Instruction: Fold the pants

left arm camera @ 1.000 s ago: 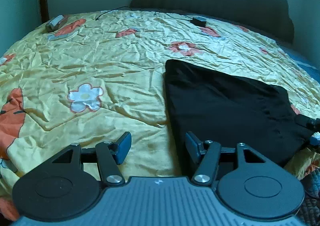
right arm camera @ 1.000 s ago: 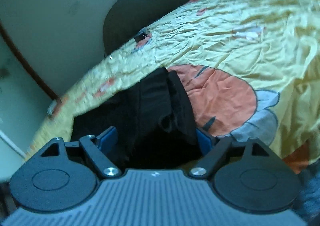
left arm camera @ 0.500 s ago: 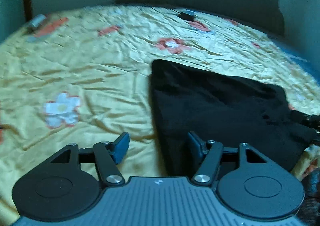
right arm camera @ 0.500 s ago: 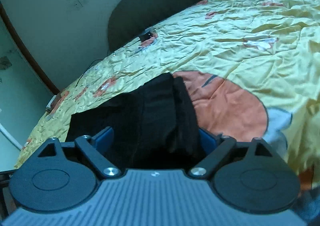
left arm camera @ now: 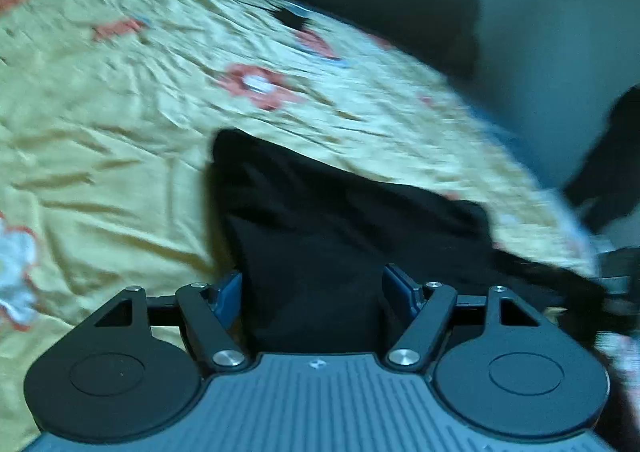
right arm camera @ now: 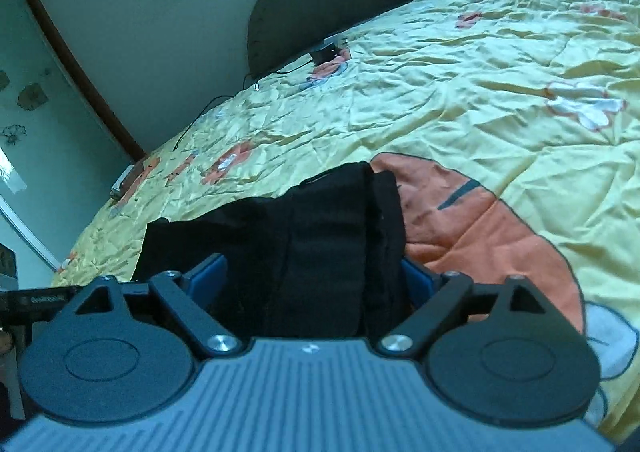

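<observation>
The black pants [left arm camera: 340,219] lie folded into a flat stack on a yellow flowered bedspread [left arm camera: 100,131]. My left gripper [left arm camera: 314,284] hangs over their near end. Its jaws are opening, with black cloth between the blue pads [left arm camera: 230,288] and no pad pressing on it. In the right wrist view the pants [right arm camera: 320,219] show their layered end beside a big orange flower on the bedspread [right arm camera: 480,71]. My right gripper [right arm camera: 312,276] stands open and wide around that end, its fingers straddling the cloth. The left wrist view is blurred.
A dark padded headboard [right arm camera: 320,11] closes the far side of the bed. A small black adapter [right arm camera: 326,51] with a thin cable lies near it on the bedspread. A small flat box [right arm camera: 124,181] sits at the bed's edge by the wall.
The left gripper swung right, from beside the pants' edge to over them, and its fingers spread wider. The right gripper shifted a little and rolled, and the pants stay between its fingers.
</observation>
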Tool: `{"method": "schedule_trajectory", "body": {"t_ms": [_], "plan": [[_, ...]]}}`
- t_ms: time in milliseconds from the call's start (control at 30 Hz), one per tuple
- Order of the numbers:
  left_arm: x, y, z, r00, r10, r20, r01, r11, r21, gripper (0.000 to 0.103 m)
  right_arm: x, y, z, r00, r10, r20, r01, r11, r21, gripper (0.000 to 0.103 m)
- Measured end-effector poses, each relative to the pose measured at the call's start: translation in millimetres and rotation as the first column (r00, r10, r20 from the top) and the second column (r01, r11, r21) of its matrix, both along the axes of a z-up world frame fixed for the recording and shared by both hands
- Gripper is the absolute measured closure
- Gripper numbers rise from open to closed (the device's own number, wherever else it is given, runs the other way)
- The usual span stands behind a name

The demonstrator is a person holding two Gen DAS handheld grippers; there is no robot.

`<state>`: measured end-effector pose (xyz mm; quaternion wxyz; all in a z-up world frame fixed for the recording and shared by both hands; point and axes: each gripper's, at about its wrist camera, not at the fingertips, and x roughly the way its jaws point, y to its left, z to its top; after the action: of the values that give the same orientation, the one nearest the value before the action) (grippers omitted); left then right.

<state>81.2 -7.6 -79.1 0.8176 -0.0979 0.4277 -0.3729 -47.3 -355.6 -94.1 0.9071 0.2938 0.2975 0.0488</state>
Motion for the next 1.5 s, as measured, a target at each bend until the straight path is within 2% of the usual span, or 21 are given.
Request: {"method": "schedule_trajectory", "body": {"t_ms": [100,133,233,300,367,400,433,467,500,533,567,600,633,700,767,867,1033,1100,1300,1500], "plan": [[8.4,14.7,-8.4,0.996,-0.046,-0.080,0.040,0.996,-0.075,0.031,-2.4,-6.0,-2.4,1.000,0.016,0.009,-0.017,1.000,0.015,0.017],[11.5,20.7,-11.6,0.991,-0.064,-0.114,0.049,0.991,-0.125,0.031,-1.7,-8.0,-3.0,1.000,0.018,0.010,-0.018,1.000,0.024,0.017],[23.3,25.9,-18.6,0.980,-0.065,-0.189,0.027,0.980,-0.197,0.031,2.9,-12.1,-4.3,1.000,0.016,0.013,-0.017,0.998,0.058,0.016],[28.4,19.0,-18.4,0.980,-0.068,-0.188,0.031,0.981,-0.193,0.031,7.0,-11.9,-4.9,1.000,0.016,0.018,-0.017,0.998,0.063,0.016],[27.1,10.1,-13.2,0.985,-0.073,-0.158,0.049,0.987,-0.152,0.033,9.7,-13.2,-6.0,1.000,0.016,0.025,-0.019,0.996,0.087,0.016],[24.9,7.0,-11.0,0.989,-0.066,-0.134,0.049,0.991,-0.123,0.040,9.2,-14.1,-6.6,0.999,0.018,0.030,-0.021,0.995,0.100,0.016],[22.4,2.3,-9.8,0.992,-0.059,-0.110,0.049,0.995,-0.090,0.052,7.8,-15.0,-7.6,0.999,0.021,0.037,-0.025,0.994,0.111,0.017],[20.4,1.2,-9.0,0.994,-0.048,-0.093,0.043,0.997,-0.062,0.057,6.8,-16.3,-9.2,0.999,0.020,0.039,-0.024,0.993,0.114,0.022],[19.7,2.8,-8.6,0.996,-0.034,-0.085,0.030,0.999,-0.042,0.068,6.0,-17.9,-10.4,0.999,0.003,0.035,-0.008,0.993,0.117,0.028],[19.3,5.2,-8.6,0.996,-0.018,-0.082,0.015,0.999,-0.035,0.075,6.0,-19.9,-11.6,1.000,-0.009,0.028,0.005,0.991,0.131,0.044],[19.9,8.1,-8.8,0.996,-0.001,-0.085,-0.002,0.999,-0.037,0.079,6.1,-22.9,-13.8,1.000,-0.014,0.023,0.011,0.987,0.163,0.058],[19.7,10.3,-8.6,0.996,0.019,-0.090,-0.022,0.999,-0.032,0.087,5.9,-24.3,-15.2,0.999,-0.022,0.023,0.018,0.983,0.180,0.062],[18.7,11.6,-7.4,0.995,0.033,-0.089,-0.036,0.999,-0.028,0.091,5.8,-24.1,-14.8,1.000,-0.027,0.015,0.024,0.984,0.179,0.066],[9.6,8.5,0.5,0.998,0.049,-0.030,-0.049,0.999,-0.002,0.095,4.6,-19.5,-9.9,1.000,-0.028,0.014,0.026,0.990,0.139,0.068],[-2.3,-2.1,11.0,0.997,0.047,0.054,-0.050,0.997,0.052,0.096,1.6,-12.1,-1.0,0.999,-0.040,0.029,0.037,0.995,0.096,0.072],[-16.3,-8.4,27.1,0.990,0.042,0.138,-0.052,0.996,0.071,0.096,-6.7,2.5,20.4,0.995,-0.043,0.088,0.041,0.999,0.024,0.076],[-26.2,2.7,49.9,0.981,0.073,0.177,-0.078,0.997,0.018,0.097,-11.2,24.7,49.2,0.989,-0.014,0.148,0.026,0.997,-0.075,0.079],[-29.3,4.3,54.8,0.975,0.092,0.202,-0.100,0.995,0.028,0.097,-11.3,29.0,57.3,0.986,-0.003,0.167,0.015,0.997,-0.070,0.082],[-31.3,28.3,63.3,0.964,0.145,0.221,-0.150,0.989,0.005,0.097,-5.8,65.2,80.1,0.976,0.059,0.210,-0.022,0.984,-0.174,0.083],[-31.7,67.2,79.4,0.937,0.214,0.275,-0.226,0.974,0.013,0.097,18.0,94.5,100.1,0.963,0.116,0.245,-0.075,0.982,-0.171,0.083]]}}
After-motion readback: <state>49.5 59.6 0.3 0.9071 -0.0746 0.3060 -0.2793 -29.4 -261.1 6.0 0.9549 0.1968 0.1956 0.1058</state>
